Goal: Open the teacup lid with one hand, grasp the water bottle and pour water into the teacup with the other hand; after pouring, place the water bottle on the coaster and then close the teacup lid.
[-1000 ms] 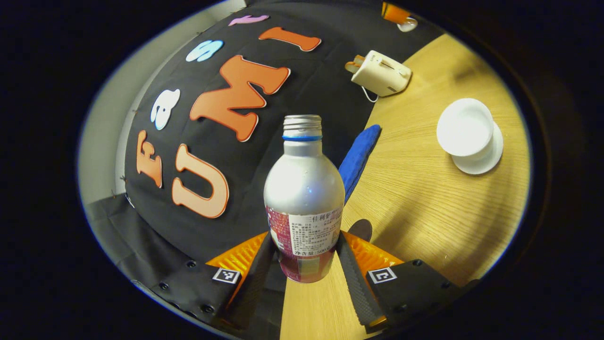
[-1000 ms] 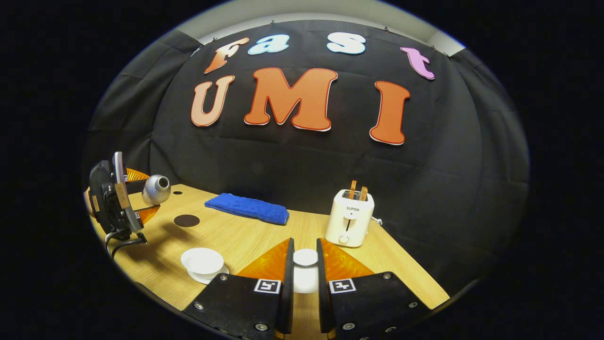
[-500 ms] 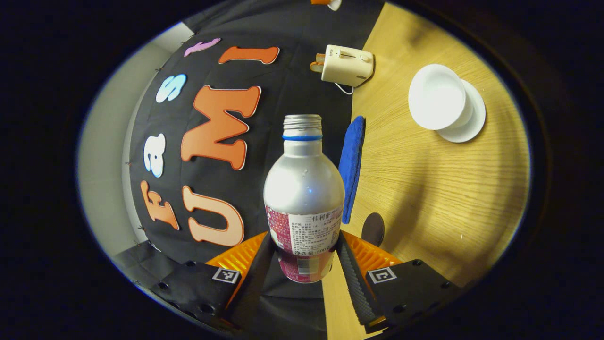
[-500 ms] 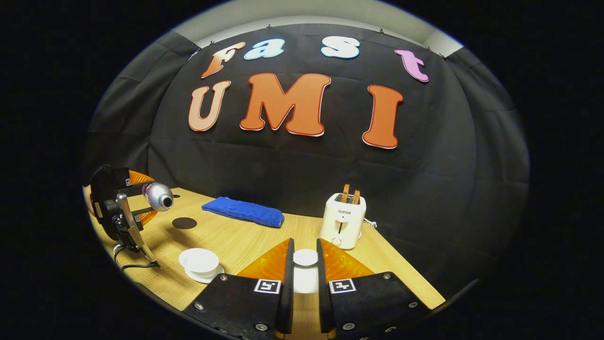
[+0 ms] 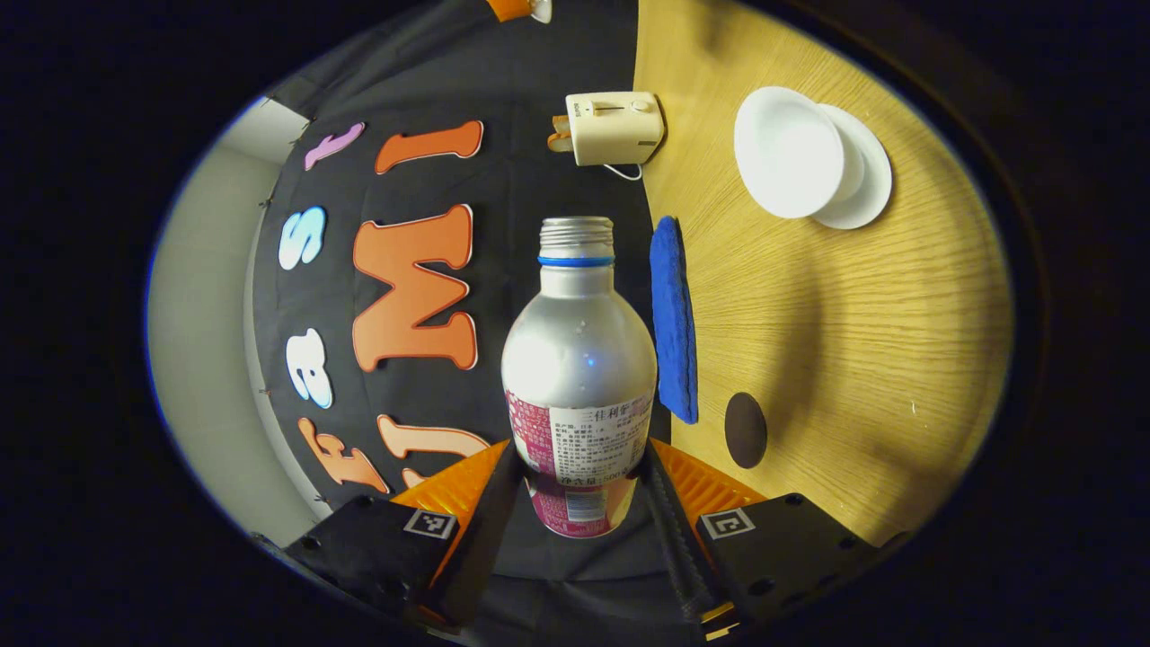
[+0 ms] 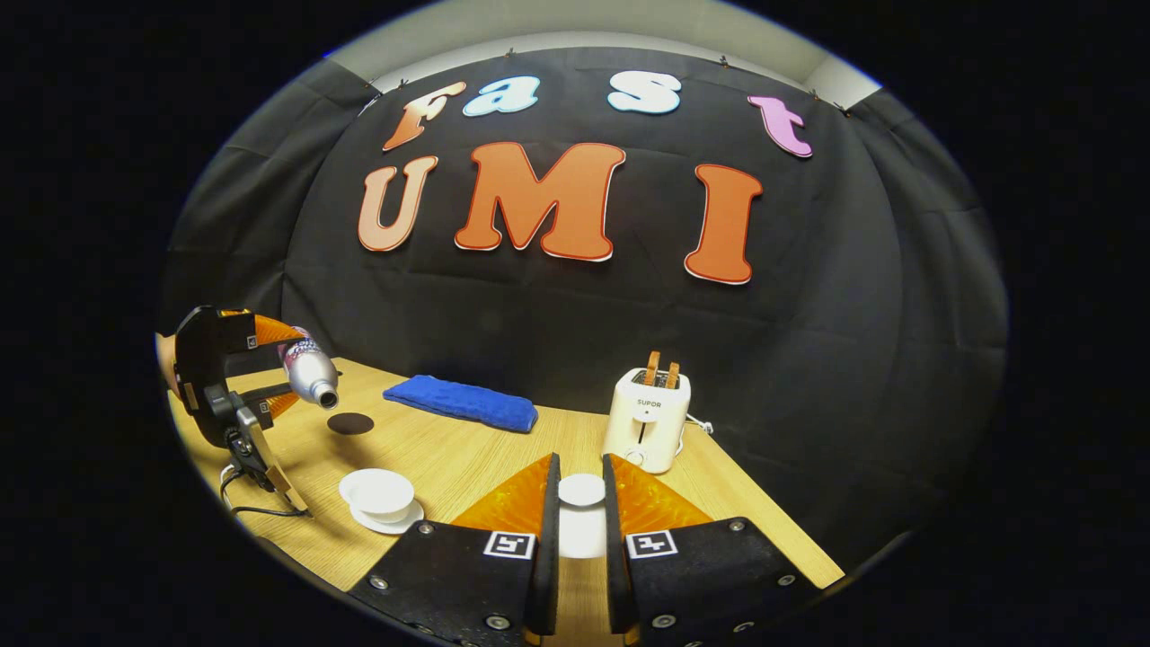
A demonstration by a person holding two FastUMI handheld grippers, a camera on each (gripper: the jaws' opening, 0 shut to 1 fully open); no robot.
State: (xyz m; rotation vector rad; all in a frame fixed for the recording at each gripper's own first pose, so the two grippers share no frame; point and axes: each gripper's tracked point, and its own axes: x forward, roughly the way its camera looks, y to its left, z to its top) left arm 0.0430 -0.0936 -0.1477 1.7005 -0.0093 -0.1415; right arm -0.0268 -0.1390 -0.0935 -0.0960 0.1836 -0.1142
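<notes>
A staged recording booth, not a lived-in kitchen: black cloth (image 6: pixel 575 323) drapes the walls behind a bare wooden table (image 6: pixel 449 454) set with household props. A white toaster (image 6: pixel 645 420) stands at 1 o'clock from the table's centre, a folded blue towel (image 6: pixel 460 403) at 11 o'clock, a cup and saucer (image 6: pixel 379 499) at 8 o'clock.
</notes>
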